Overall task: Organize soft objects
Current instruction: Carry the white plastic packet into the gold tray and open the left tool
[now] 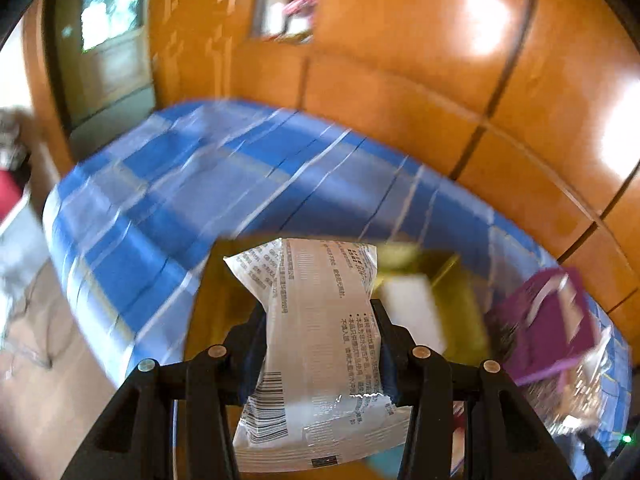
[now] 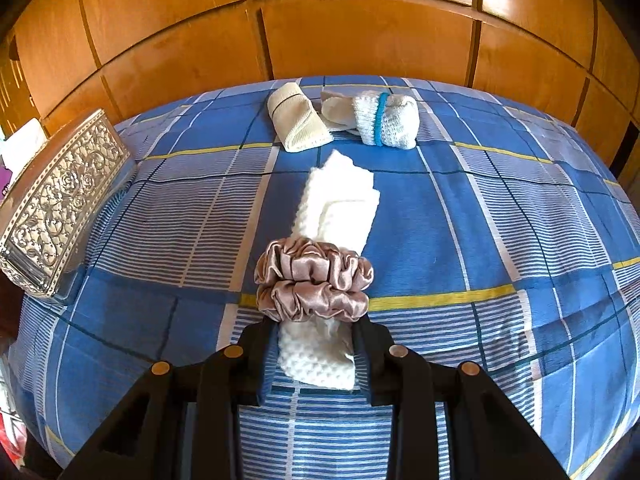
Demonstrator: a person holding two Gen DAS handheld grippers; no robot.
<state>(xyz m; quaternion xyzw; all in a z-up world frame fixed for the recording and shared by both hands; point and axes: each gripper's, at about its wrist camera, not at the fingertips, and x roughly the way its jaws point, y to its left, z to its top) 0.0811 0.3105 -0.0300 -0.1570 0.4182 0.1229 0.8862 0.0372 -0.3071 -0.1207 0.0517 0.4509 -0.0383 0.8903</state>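
Observation:
My left gripper [image 1: 320, 324] is shut on a white printed plastic packet [image 1: 316, 344] and holds it above the blue checked bedspread [image 1: 192, 184]; the view is blurred. My right gripper [image 2: 316, 332] is shut on a rolled white knitted cloth [image 2: 336, 204] bound by a beige satin scrunchie [image 2: 314, 280], which lies on the bedspread [image 2: 480, 240]. Further back lie a cream rolled cloth [image 2: 296, 122] with a dark band and a white knitted roll [image 2: 386, 120] with a blue band.
An embossed silver box [image 2: 60, 208] stands at the left of the bed. A purple pack [image 1: 548, 320] and a yellowish open box [image 1: 440, 288] lie behind the packet. Wooden wall panels [image 2: 360, 32] run behind the bed.

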